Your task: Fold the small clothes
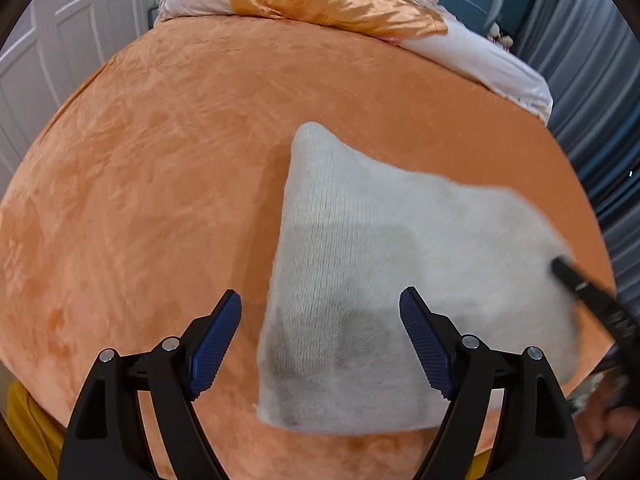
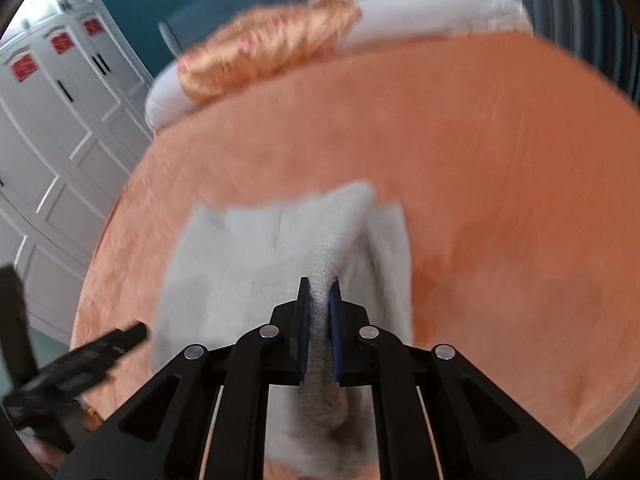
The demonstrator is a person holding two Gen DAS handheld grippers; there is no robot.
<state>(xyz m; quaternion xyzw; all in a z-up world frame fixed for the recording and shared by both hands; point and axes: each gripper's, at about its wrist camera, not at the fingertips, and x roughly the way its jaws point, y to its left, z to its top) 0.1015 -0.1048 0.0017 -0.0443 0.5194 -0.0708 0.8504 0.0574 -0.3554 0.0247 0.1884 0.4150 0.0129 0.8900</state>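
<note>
White knit garment [image 1: 380,264] is spread on the orange bed [image 1: 160,160], one edge pinched in the closed right tongs [image 2: 319,292], likely to carry a fold across; the left tongs [image 1: 320,340] are held wide open, empty.

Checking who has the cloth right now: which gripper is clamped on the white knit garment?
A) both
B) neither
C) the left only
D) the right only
D: the right gripper has its pads pinched on a fold of the white knit garment, while the left gripper stands open above it.
</note>
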